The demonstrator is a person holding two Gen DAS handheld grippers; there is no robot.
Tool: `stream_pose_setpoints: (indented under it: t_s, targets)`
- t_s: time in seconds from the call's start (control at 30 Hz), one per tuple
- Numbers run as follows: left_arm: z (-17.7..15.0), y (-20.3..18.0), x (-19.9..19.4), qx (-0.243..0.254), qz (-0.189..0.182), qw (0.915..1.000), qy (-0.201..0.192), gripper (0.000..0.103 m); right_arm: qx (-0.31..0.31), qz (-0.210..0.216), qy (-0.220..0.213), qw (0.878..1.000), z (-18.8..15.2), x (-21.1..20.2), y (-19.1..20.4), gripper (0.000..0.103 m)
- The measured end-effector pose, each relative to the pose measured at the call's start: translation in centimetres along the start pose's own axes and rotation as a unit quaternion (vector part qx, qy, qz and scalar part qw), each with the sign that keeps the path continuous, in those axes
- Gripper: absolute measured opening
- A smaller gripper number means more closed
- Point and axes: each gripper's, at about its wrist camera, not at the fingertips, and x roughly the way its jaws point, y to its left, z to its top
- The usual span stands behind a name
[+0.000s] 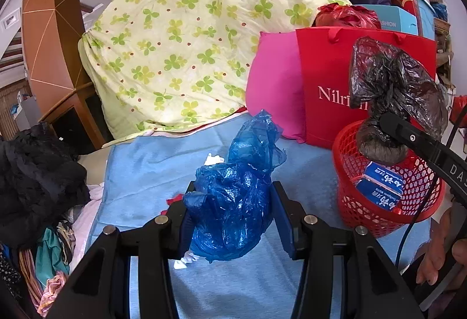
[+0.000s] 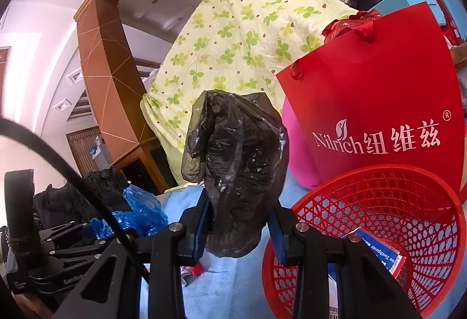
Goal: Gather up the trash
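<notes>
Left tool [image 1: 230, 219] is clamped on blue bag [image 1: 233, 202], right tool [image 2: 238, 231] on black bag [image 2: 236, 173], beside basket [image 2: 379, 173]. Both bags are judged light, limp, slippery; best gripped at bunched middle.

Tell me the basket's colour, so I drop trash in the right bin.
Red, an open mesh basket; the right wrist view shows it best.

Crinkled plastic film, matt cloth

Blue bag [image 1: 233, 202] and black bag [image 2: 236, 173] are showing thin glossy wrinkled plastic; red basket [image 2: 379, 202] is showing hard plastic mesh; blue cloth [image 1: 151, 173] is looking matt.
</notes>
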Motion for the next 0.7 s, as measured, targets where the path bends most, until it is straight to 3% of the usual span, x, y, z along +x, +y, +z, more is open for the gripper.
stream_pose_setpoints:
  t_s: [0.7]
  targets:
    - [-0.24,-0.66,0.85,0.006,-0.012,0.9999,0.008,0.051,0.006,-0.011,-0.006,1.0,-0.19,-0.8,0.39,0.039]
